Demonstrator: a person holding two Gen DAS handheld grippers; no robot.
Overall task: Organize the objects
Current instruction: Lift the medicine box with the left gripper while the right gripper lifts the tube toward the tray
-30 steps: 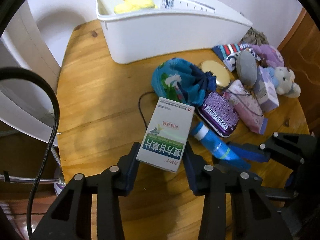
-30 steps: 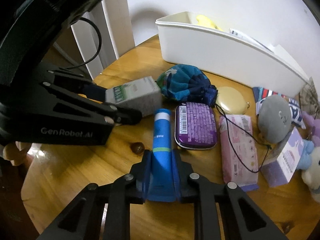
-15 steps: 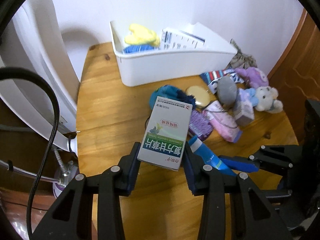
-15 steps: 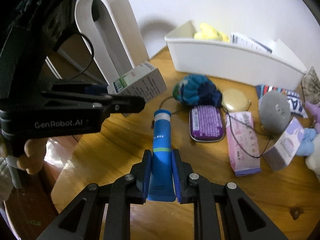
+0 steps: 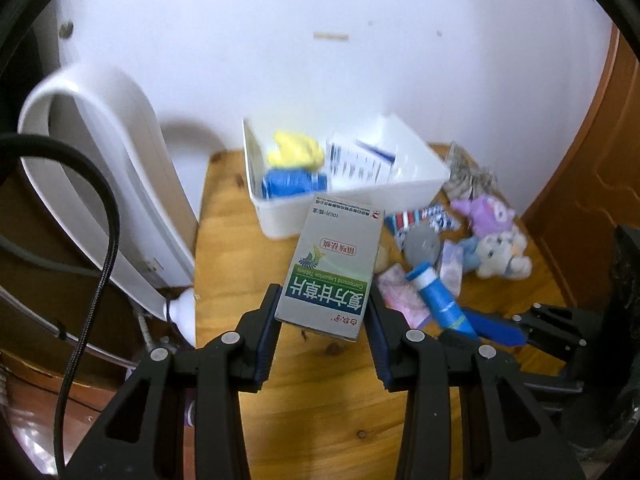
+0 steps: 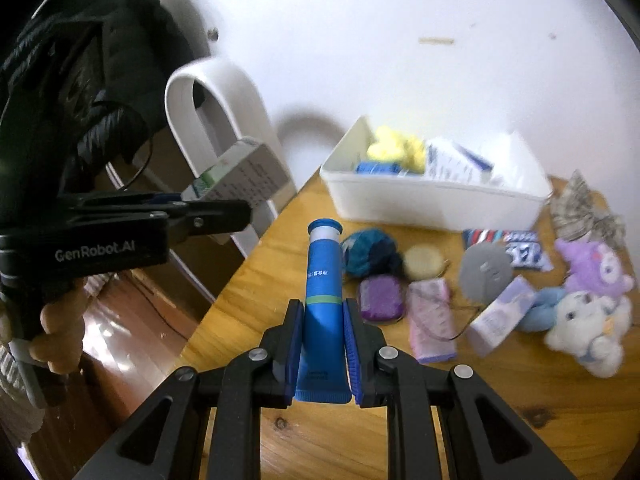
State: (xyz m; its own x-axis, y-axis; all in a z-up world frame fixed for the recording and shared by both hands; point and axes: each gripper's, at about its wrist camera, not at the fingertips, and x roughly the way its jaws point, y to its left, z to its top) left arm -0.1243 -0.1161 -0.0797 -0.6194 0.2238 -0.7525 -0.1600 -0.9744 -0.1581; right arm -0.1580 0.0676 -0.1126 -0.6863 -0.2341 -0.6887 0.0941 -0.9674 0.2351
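My left gripper is shut on a white and green medicine box, held in the air above the wooden table. The same box shows at the left of the right wrist view, in the left gripper. My right gripper is shut on a blue tube, cap pointing away, also off the table. The tube appears beside the box in the left wrist view. A white bin at the back holds a yellow item, a blue item and papers.
On the table lie a blue pouch, a purple case, a pink packet, a grey round item, a lilac box and plush toys. A white curved appliance stands left of the table.
Both grippers have risen well above the table with the box and the tube still held. The table and bin now look smaller and farther, and the bin's inside has come into view.
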